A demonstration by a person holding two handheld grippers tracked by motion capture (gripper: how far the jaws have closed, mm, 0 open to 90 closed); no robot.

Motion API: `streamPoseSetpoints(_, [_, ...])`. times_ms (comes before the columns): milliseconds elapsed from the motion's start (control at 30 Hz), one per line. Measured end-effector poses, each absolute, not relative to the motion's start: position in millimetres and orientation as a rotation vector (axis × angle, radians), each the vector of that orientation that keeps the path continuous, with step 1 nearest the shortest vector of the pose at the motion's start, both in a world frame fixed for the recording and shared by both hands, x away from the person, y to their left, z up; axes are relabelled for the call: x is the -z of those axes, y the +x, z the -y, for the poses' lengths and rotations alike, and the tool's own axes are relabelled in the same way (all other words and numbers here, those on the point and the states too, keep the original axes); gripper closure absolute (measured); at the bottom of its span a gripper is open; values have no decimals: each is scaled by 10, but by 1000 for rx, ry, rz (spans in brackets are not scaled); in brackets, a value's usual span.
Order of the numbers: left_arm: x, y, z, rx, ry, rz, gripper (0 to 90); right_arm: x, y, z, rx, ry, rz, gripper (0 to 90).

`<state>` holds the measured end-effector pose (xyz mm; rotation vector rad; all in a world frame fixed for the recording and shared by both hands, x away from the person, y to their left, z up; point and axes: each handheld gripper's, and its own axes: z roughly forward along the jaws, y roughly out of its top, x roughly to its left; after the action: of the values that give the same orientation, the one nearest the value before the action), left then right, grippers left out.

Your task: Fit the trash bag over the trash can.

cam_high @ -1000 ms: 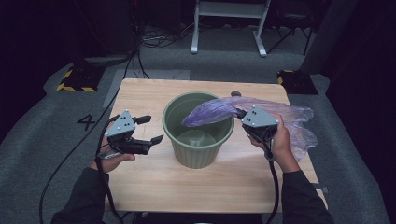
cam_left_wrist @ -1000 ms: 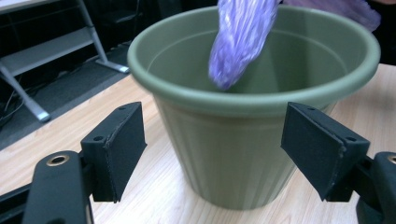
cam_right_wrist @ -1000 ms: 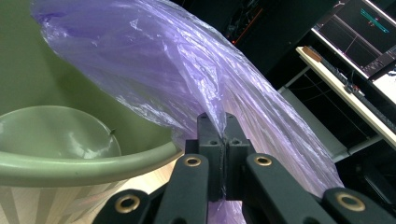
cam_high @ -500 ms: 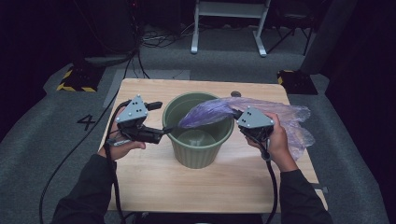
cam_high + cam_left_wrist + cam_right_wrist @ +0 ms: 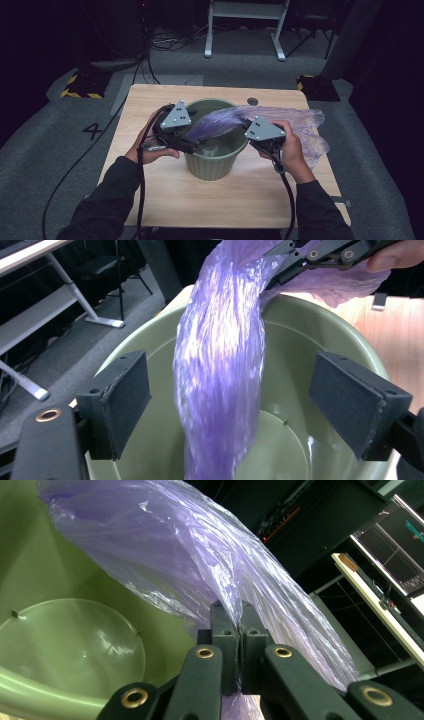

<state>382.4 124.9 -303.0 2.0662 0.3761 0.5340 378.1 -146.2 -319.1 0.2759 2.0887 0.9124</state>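
A green bucket (image 5: 215,167) stands upright in the middle of the wooden table (image 5: 200,210). A purple plastic bag (image 5: 220,122) stretches from the table's right side over the rim and hangs down into the bucket (image 5: 300,325). My right gripper (image 5: 248,134) is at the bucket's right rim, its jaws (image 5: 239,625) shut on a gathered fold of the bag (image 5: 190,565). My left gripper (image 5: 192,145) sits over the left rim. Its jaws have just been opening and stand wide (image 5: 250,410), with the hanging strand of bag (image 5: 220,370) between the pads, not touching them.
Grey carpet with a painted number 4 (image 5: 93,131) surrounds the table. A white metal stand (image 5: 245,30) and cables lie behind it. Black-and-yellow striped blocks (image 5: 80,85) (image 5: 315,87) sit off both far corners. A small round mark (image 5: 253,101) is near the table's far edge.
My left gripper has moved right and up from the table's left side to the bucket's left rim, around the hanging bag. The right gripper has stayed in place.
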Motion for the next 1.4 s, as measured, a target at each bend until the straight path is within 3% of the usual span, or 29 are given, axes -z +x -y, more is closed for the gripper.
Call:
streamPoseSetpoints(300, [3099,3934,-1064,-470,2130,-367,207,3173,3724,1385,-919,207,-2104,885])
streamPoseSetpoints(467, [3115,3953,-997,-540,2158,-385,403,3144,3671,1394,-957,172,-2106,878])
streamPoseSetpoints(500, [3114,3960,-992,-550,2164,-389,403,3144,3671,1394,-957,172,-2106,878])
streamPoseSetpoints(533, [3116,3964,-988,-564,2165,-391,515,3138,3661,1398,-964,166,-2106,870])
streamPoseSetpoints(633, [3124,3980,-983,-592,2181,-390,667,3135,3647,1401,-986,157,-2107,849])
streamPoseSetpoints(800, [3125,3983,-964,-635,2199,-371,847,3150,3627,1420,-1021,148,-2106,796])
streamPoseSetpoints(900, [3136,3987,-962,-647,2217,-380,870,3144,3615,1459,-1051,157,-2101,721])
streamPoseSetpoints(933, [3139,3991,-967,-655,2219,-385,877,3137,3616,1508,-1076,187,-2102,590])
streamPoseSetpoints(1000, [3147,4003,-1004,-642,2205,-406,879,3135,3620,1536,-1087,200,-2107,550])
streamPoseSetpoints(1067, [3150,4011,-1048,-645,2194,-421,882,3143,3623,1650,-1118,258,-2132,423])
streamPoseSetpoints(1400, [3181,4045,-1112,-641,2166,-440,886,3210,3515,1952,-1126,368,-2086,293])
